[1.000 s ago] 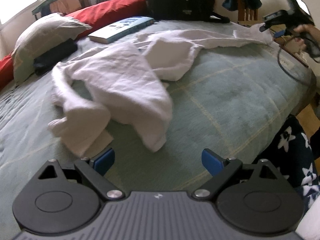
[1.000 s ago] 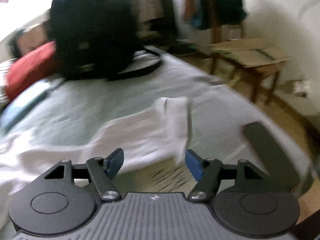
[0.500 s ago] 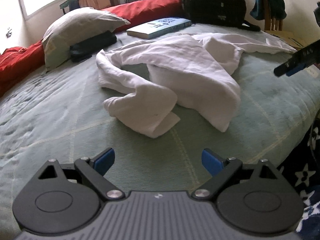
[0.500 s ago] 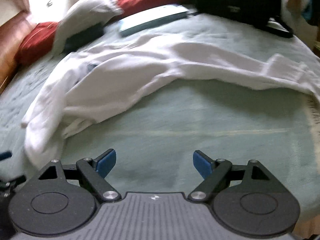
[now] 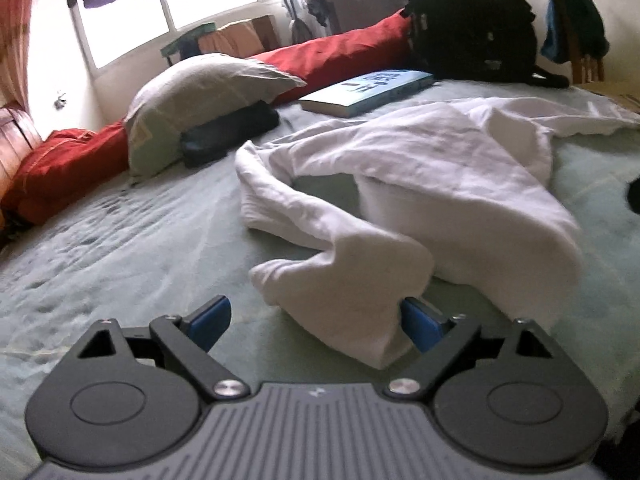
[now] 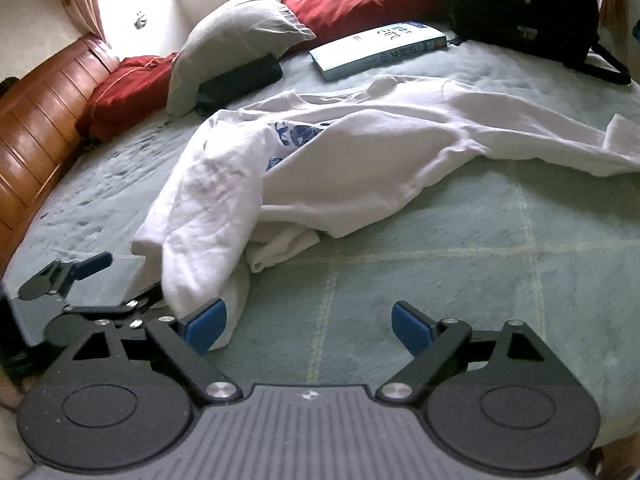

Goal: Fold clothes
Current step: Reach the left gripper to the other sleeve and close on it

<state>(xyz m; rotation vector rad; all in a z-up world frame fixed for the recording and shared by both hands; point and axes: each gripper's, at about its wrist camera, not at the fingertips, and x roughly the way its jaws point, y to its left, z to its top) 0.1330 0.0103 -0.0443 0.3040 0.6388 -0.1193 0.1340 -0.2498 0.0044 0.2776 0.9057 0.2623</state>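
We are working toward a first hold on the crumpled white cotton T-shirt with a blue print [image 6: 360,148], which is lying in a heap across the pale green quilted bedspread [image 6: 460,272], one sleeve trailing off toward the right edge of the bed. To do this step well, we judge that each claw should be taking a single clean edge, hem or shoulder, rather than a bunched layer, so the shirt can be lifted and spread flat before any fold; pinching a double thickness here would only be dragging the tangle along.

The left gripper [image 5: 316,320] is standing wide, though its jaws are just starting to narrow. The nearest lobe of the shirt [image 5: 344,280] is lying between its blue pads, touching the right-hand pad [image 5: 418,324] and well clear of the other, so nothing is being gripped yet. We would be sliding it a little to the right to centre the cloth.

The right gripper [image 6: 308,326] is opening, its jaws spread over bare bedspread. The hanging fold of the shirt is brushing past its left-hand pad [image 6: 204,324], with no cloth between the pads. The left gripper is also showing in this view at the lower left, just beside the same fold.
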